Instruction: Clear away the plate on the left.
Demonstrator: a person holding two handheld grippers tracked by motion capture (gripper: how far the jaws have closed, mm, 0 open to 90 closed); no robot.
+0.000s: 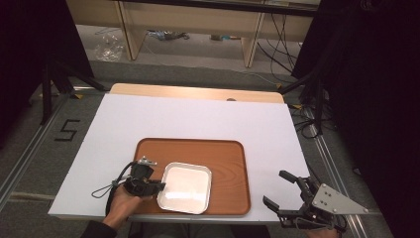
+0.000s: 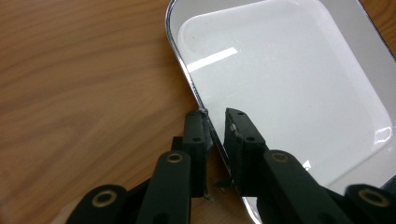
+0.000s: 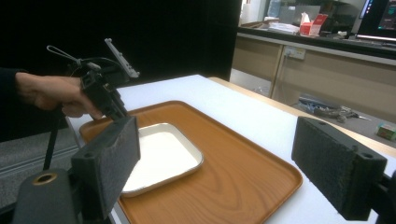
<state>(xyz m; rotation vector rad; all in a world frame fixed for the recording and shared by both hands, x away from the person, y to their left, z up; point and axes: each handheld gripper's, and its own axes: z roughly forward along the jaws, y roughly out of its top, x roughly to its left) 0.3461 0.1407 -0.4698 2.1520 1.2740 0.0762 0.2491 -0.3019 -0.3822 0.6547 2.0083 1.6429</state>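
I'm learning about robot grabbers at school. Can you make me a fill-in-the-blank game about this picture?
1. The white square plate sits on a brown wooden ____.
2. The left gripper pinches the plate's ____.
3. The right gripper holds nothing, and its jaws are ____.
4. The paper sheet covering the table is coloured ____.

Missing words: tray; rim; open; white

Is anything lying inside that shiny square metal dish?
No, the shiny square metal dish on the brown wooden tray is bare inside.
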